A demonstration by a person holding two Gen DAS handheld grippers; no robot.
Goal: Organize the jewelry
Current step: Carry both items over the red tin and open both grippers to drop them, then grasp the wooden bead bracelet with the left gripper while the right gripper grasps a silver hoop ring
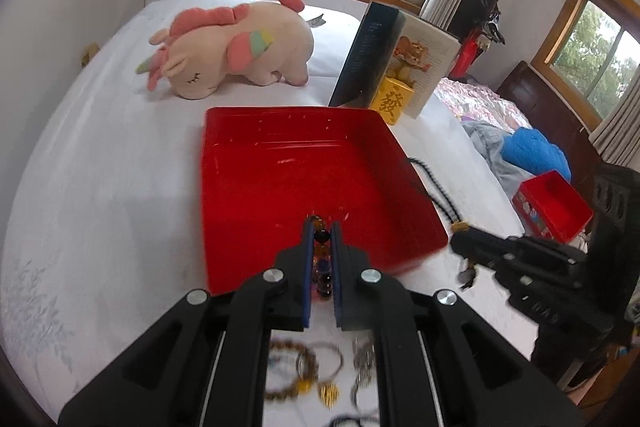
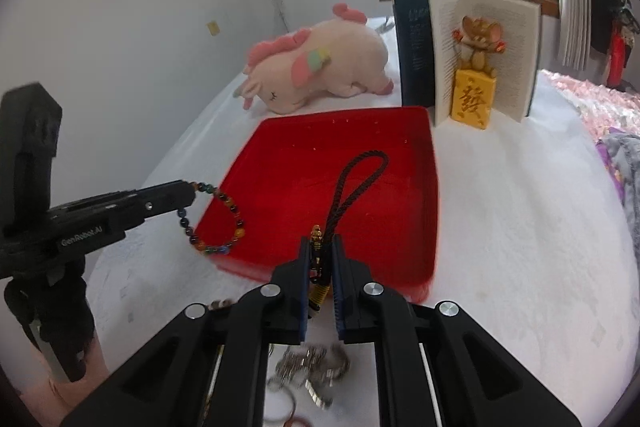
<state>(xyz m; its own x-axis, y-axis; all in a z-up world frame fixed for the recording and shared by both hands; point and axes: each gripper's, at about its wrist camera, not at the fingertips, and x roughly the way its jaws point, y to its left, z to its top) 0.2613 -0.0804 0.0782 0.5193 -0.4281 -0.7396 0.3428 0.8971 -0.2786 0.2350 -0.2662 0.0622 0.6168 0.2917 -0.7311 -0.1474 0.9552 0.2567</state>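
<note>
Jewelry is in both of your grippers at once, and that is where the risk lies. Your left gripper (image 1: pixel 321 231) has its jaws pinched on a bead bracelet (image 2: pixel 216 217); in the right wrist view the loop hangs free below the jaws, over the near left rim of the red tray (image 2: pixel 430 187), so part of it dangles outside the wall. If you let go from here, I judge the beads could land on the white bed (image 2: pixel 520 227) instead of inside the tray, or snag on the rim. Your right gripper (image 2: pixel 321 259) has its jaws closed on a gold charm (image 2: pixel 317 241) with a dark cord (image 2: pixel 352 183); the cord loop reaches forward from the jaws over the tray floor, though I cannot tell whether it rests on the floor or hangs just above it. A yellow end pokes out between the jaws on your side, so the hold looks narrow and a quick swing might let the charm slip. The two grippers are near each other at the tray's front edge, and crossing paths could tangle cord and beads. More pieces lie blurred on the bed below the grippers, close to you: rings and bracelets (image 1: pixel 308 371) and a silver chain (image 2: pixel 316 371). A plush unicorn (image 1: pixel 232 51) and an open book (image 2: pixel 480 55) stand beyond the tray, well clear of both grippers.
</note>
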